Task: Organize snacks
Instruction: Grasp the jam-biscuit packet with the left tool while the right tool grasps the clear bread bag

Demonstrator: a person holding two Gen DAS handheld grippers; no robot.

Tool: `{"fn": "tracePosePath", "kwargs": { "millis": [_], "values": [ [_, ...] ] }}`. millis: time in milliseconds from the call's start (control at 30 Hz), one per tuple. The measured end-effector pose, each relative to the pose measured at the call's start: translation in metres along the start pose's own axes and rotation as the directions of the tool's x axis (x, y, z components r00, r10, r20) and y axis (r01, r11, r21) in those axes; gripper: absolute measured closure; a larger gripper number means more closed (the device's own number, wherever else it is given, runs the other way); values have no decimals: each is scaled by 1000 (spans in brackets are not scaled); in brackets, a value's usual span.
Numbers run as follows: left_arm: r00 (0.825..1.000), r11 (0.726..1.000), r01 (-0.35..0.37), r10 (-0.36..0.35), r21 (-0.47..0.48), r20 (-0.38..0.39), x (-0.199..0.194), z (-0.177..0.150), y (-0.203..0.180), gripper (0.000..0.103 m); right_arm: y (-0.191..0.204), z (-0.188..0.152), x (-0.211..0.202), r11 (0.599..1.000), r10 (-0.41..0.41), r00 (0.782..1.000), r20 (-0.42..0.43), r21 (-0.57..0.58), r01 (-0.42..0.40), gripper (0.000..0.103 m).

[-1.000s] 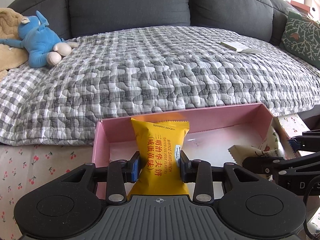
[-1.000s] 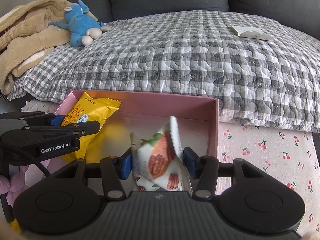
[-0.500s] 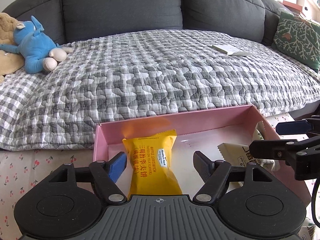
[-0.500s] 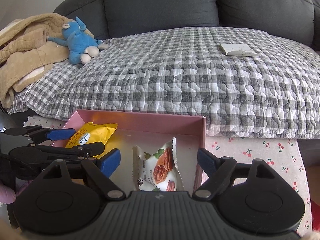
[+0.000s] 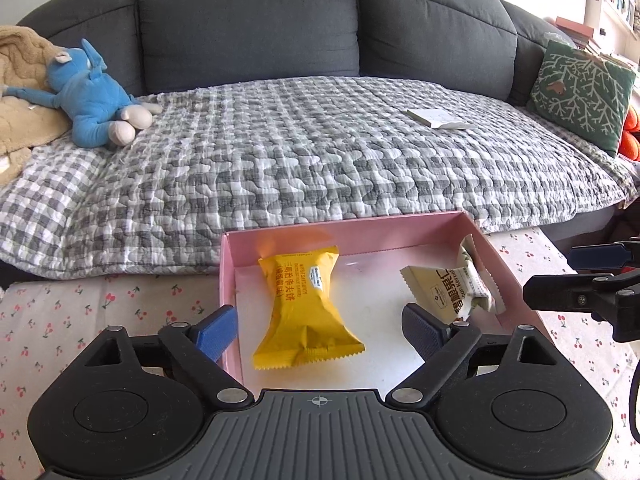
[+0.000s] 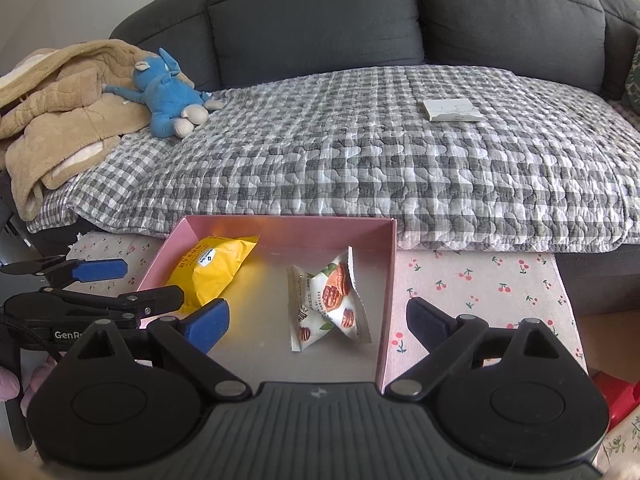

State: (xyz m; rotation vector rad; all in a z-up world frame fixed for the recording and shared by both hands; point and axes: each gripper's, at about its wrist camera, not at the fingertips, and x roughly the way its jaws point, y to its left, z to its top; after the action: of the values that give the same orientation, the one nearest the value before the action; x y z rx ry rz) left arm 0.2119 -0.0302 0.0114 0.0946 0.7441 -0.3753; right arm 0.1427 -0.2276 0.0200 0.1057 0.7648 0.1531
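Note:
A pink box [image 5: 360, 229] [image 6: 392, 276] sits on the cherry-print cloth in front of the sofa. Inside it on the left lies a yellow wafer packet [image 5: 306, 308] [image 6: 214, 268]. On the right lies a white nut packet [image 5: 452, 292] [image 6: 326, 300]. My left gripper [image 5: 320, 330] hangs above the yellow packet, its jaws still opening, pads clear of it. My right gripper [image 6: 316, 320] hovers over the nut packet, jaws opening too, nothing pressed between them. Each gripper shows from the side in the other's view, the right gripper [image 5: 576, 280] and the left gripper [image 6: 104, 284].
A dark grey sofa [image 5: 248, 20] with a grey checked quilt [image 5: 320, 152] rises behind the box. On it lie a blue plush toy [image 5: 92, 100], a tan blanket [image 6: 52, 112], a white booklet [image 6: 452, 110] and a green cushion [image 5: 580, 92].
Both grippers let go of their packets and opened wide. The yellow packet and the nut packet now lie in the box. Both grippers pulled back and rose.

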Motion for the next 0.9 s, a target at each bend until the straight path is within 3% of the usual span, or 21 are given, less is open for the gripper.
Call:
{"fn": "tracePosePath", "kwargs": {
  "millis": [300,633,900],
  "values": [
    [1000,1000,4,-4,1,21,-45,-21,8,4,11,-22,-26,1000,0,1000,-3,10,0,3],
    [1000,999,-1,2,41,-7,-79,-64,16,4,26,-55,-48,999,36,999,-13,-7,-36,0],
    [999,1000,-13,14,21,-49,-94,-95,27,4,39,-83,-51,998,44,998,-41,-32,-46,0]
  ]
}}
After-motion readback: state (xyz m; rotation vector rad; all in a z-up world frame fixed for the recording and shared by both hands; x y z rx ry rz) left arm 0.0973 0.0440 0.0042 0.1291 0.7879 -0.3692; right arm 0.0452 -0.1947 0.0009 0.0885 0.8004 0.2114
